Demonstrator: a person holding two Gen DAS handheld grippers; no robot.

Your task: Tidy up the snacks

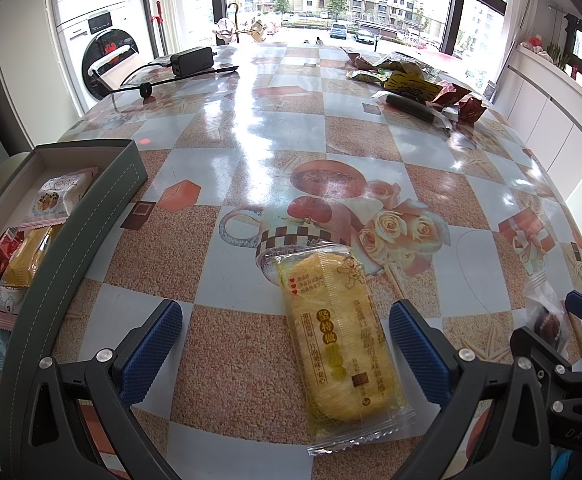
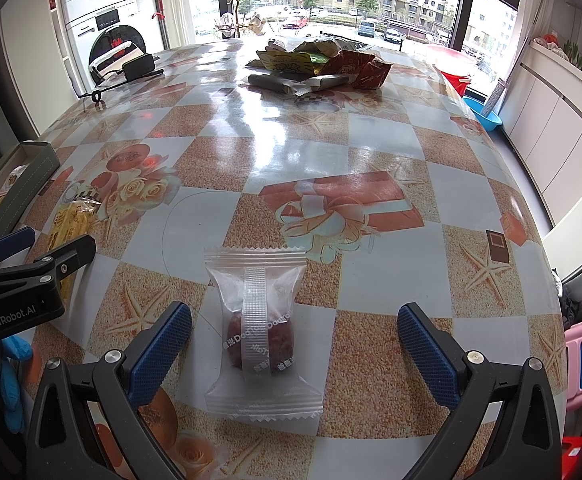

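A yellow cake in a clear wrapper (image 1: 337,336) lies on the table between the blue pads of my open left gripper (image 1: 287,344), nearer the right pad. A clear packet with a dark red snack (image 2: 261,332) lies between the pads of my open right gripper (image 2: 295,344), nearer the left pad. The grey box (image 1: 91,216) at the left holds several wrapped snacks (image 1: 57,196). The box (image 2: 31,176) and the yellow cake (image 2: 69,232) also show at the left of the right wrist view, with the left gripper (image 2: 27,256) over the cake.
A pile of snack bags (image 2: 323,64) lies at the far side of the table. A black charger with cable (image 1: 193,62) sits at the far left. A washing machine (image 1: 99,40) stands behind, and a red bucket (image 2: 451,68) and blue basin (image 2: 487,114) stand right of the table.
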